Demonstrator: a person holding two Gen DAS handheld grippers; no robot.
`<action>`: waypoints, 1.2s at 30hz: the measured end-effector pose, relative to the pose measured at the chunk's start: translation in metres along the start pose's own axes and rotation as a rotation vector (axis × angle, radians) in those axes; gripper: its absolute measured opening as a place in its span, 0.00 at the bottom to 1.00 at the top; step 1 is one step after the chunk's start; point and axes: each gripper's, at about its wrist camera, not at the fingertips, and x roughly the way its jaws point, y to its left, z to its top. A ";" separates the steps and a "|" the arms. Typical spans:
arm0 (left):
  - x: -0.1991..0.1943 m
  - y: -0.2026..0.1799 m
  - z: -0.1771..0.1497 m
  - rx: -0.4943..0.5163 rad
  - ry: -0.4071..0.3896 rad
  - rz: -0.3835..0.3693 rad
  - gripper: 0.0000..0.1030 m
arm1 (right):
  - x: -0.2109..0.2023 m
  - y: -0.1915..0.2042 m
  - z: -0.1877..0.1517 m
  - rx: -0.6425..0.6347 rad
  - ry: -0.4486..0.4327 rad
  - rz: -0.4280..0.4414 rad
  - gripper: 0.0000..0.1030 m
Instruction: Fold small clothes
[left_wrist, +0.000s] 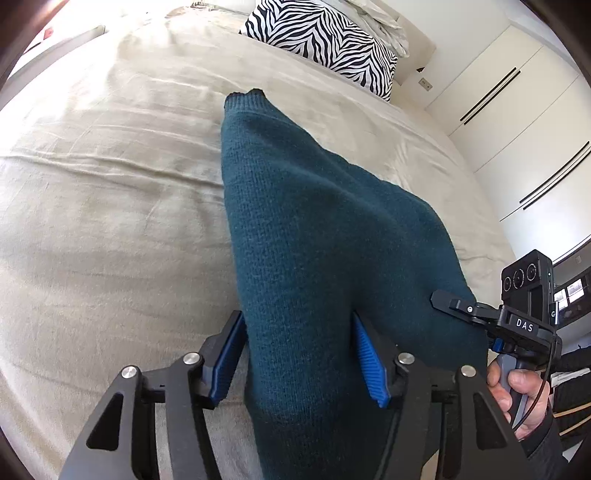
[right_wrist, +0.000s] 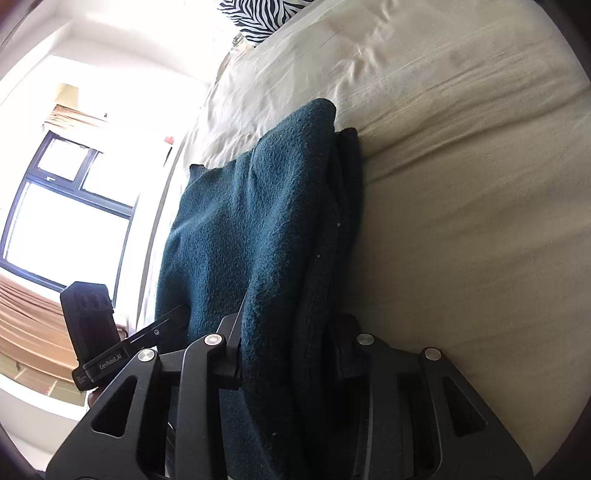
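A dark teal knitted sweater (left_wrist: 303, 236) lies bunched lengthwise on a bed covered in a beige sheet (left_wrist: 110, 184). The left gripper (left_wrist: 299, 354) straddles its near end, jaws apart and loose around the fabric. The right gripper (right_wrist: 291, 354) has folded layers between its jaws; whether they pinch is unclear.

- The dark teal knitted sweater (left_wrist: 314, 240) runs off the bottom edge.
- Its folds hide the right gripper's (right_wrist: 291, 354) fingertips.
- The zebra-striped pillow (right_wrist: 258, 14) is cut off above.
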 end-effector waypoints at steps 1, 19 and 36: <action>-0.002 -0.002 -0.002 -0.001 -0.005 0.003 0.60 | -0.001 -0.002 0.000 0.003 -0.005 0.005 0.32; -0.150 -0.067 -0.046 0.212 -0.557 0.368 1.00 | -0.151 0.030 -0.036 -0.151 -0.423 -0.386 0.49; -0.250 -0.136 -0.061 0.308 -0.756 0.390 1.00 | -0.251 0.202 -0.088 -0.476 -0.831 -0.411 1.00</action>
